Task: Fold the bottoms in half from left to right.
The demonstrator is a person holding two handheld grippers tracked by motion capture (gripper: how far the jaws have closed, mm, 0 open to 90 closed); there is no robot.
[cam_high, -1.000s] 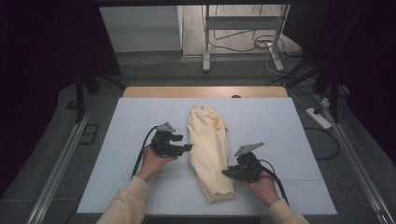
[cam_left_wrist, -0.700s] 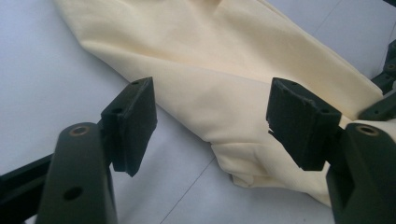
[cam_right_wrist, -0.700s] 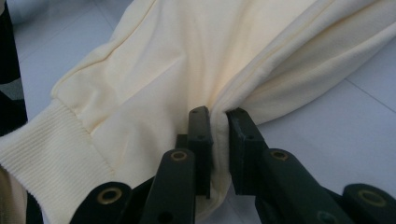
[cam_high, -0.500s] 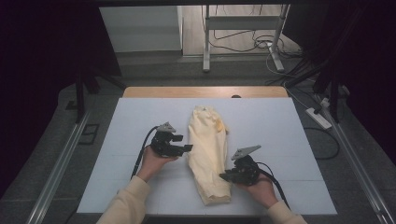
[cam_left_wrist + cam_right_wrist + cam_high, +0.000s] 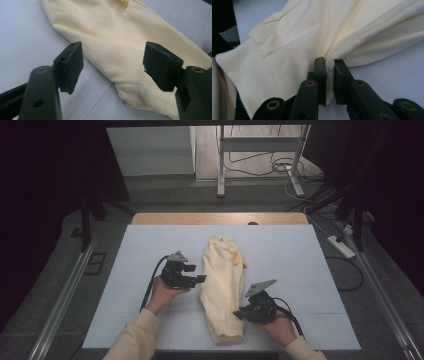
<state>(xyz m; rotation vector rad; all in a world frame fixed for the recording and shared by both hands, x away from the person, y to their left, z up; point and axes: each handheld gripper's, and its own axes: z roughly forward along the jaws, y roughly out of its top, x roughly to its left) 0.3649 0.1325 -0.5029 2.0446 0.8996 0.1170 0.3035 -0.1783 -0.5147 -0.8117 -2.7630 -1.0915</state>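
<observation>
A pale yellow garment (image 5: 224, 280) lies folded lengthwise down the middle of the white table (image 5: 300, 260). My left gripper (image 5: 199, 279) hovers at the garment's left edge, its jaws open with the cloth (image 5: 125, 45) spread between and beyond them, untouched. My right gripper (image 5: 238, 314) is at the garment's lower right edge, shut on a fold of the fabric (image 5: 330, 65) near the ribbed hem (image 5: 242, 72). Cloth bunches up between its two pads.
The table's wooden far edge (image 5: 220, 218) borders a dark floor with a metal stand (image 5: 260, 150) and cables. A power strip (image 5: 341, 246) lies right of the table. Bare table surface lies on both sides of the garment.
The right gripper has slid a little down and inward along the garment's right edge. The left gripper has kept still.
</observation>
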